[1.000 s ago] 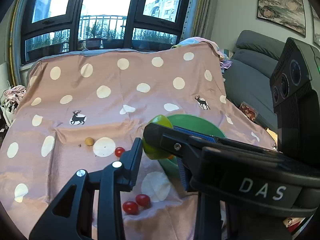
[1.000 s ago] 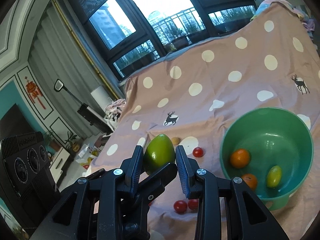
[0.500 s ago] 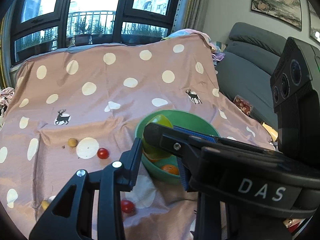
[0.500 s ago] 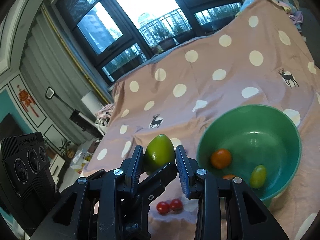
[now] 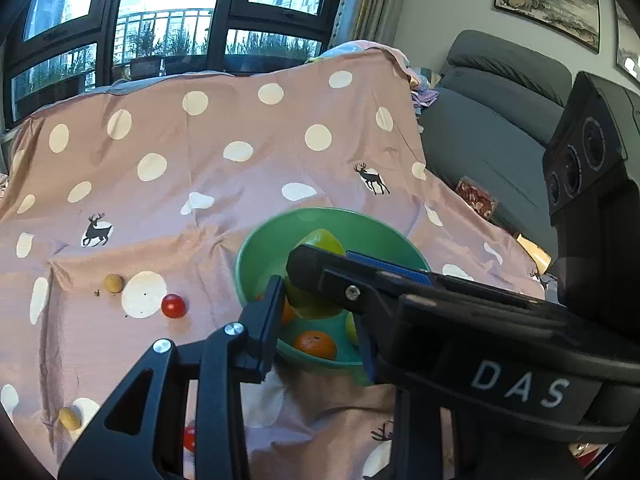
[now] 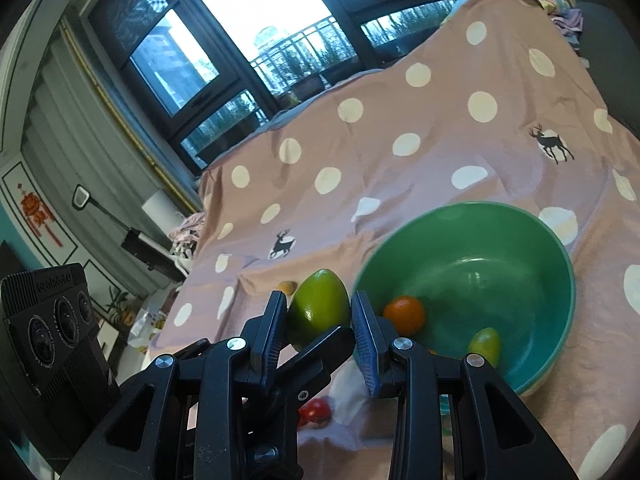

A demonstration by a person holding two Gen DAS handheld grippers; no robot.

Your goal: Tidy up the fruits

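Both grippers hold one green mango (image 6: 318,309), which also shows in the left wrist view (image 5: 320,242). My right gripper (image 6: 319,312) is shut on it, just left of the green bowl (image 6: 532,236). My left gripper (image 5: 316,292) is shut on the same mango, with the right gripper's fingers (image 5: 360,276) crossing in front, over the bowl's (image 5: 260,248) left side. The bowl holds oranges (image 6: 404,315) (image 5: 315,344) and a small green fruit (image 6: 485,345).
On the pink dotted cloth (image 5: 200,200) lie a cherry tomato (image 5: 173,306), two small yellowish fruits (image 5: 113,283) (image 5: 69,418), and more tomatoes near the front (image 6: 316,408). A grey sofa (image 5: 500,128) stands at the right.
Both grippers have carried the mango to the right, toward the bowl; the bowl now sits nearer and the mango hangs by its left rim.
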